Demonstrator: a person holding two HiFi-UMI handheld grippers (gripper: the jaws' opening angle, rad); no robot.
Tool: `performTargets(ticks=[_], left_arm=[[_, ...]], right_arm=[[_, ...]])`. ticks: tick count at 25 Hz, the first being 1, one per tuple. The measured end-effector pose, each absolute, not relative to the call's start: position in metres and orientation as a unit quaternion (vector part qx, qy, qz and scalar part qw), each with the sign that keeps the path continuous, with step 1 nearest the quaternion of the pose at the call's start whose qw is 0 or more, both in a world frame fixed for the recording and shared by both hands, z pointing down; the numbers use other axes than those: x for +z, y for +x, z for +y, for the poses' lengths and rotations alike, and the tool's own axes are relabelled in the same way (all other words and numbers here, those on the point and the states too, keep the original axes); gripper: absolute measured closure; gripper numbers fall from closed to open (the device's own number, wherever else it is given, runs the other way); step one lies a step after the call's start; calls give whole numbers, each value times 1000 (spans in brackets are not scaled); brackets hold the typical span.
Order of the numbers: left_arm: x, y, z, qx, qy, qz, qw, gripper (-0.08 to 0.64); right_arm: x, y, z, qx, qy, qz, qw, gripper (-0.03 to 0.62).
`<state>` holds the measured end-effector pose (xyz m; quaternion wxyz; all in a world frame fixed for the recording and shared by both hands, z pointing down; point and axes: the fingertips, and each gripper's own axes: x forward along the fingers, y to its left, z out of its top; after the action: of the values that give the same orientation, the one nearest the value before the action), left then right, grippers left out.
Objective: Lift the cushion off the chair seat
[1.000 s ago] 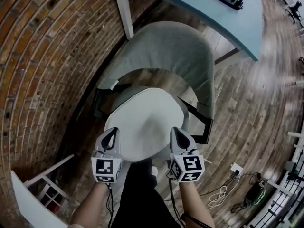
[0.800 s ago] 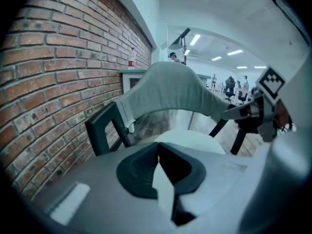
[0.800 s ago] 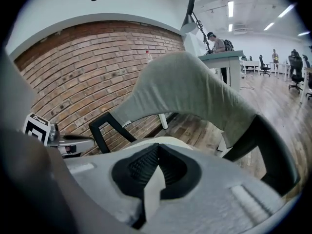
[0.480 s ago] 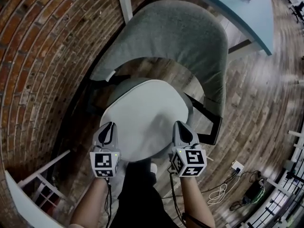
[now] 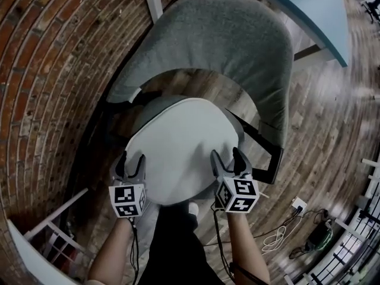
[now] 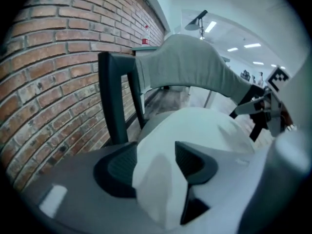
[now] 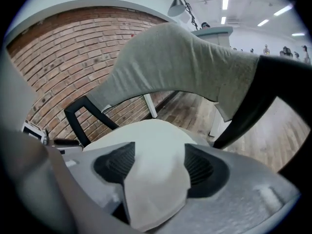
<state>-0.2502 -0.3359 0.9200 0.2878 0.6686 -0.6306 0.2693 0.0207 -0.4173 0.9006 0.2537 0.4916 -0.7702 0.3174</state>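
Observation:
A pale grey-white cushion point(image 5: 178, 138) lies on the seat of a grey chair point(image 5: 225, 34) with black arms. My left gripper point(image 5: 130, 162) is at the cushion's near left edge and my right gripper point(image 5: 228, 158) at its near right edge. Both sets of jaws are opening. In the left gripper view the cushion's edge point(image 6: 161, 179) runs between the two dark pads of the left gripper point(image 6: 156, 165). In the right gripper view a fold of the cushion point(image 7: 151, 179) likewise lies inside the right gripper point(image 7: 157, 165). The pads do not look pressed onto it.
A brick wall point(image 5: 53, 70) stands close on the left. A light blue table point(image 5: 309, 10) sits behind the chair at the upper right. A white rack point(image 5: 41, 242) is at the lower left. Cables and a power strip point(image 5: 297, 206) lie on the wooden floor at right.
Both grippers have come down to the cushion's near edge, and their jaws, shut before, now stand apart around it. The chair looks larger and closer.

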Motion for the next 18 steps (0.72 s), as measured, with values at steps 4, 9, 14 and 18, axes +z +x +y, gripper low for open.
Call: performTargets(ticks=[4,9,14,18], left_arm=[[936,-259,-332,260,652,-637,320,249],[949,-266,-329,254,639,-638,346,162],[960,-269,-326,245,628,-636,375,158],[969,-268,-325,235,622,-634,395,158]], right_arm=[[922,28,-424,335,509,-752,253,174],[942,40,-429,357,520,-733,255,131],[957,44,-432,372,511,-728,266,129],[965,41,-429,390,498,-727,268,129]])
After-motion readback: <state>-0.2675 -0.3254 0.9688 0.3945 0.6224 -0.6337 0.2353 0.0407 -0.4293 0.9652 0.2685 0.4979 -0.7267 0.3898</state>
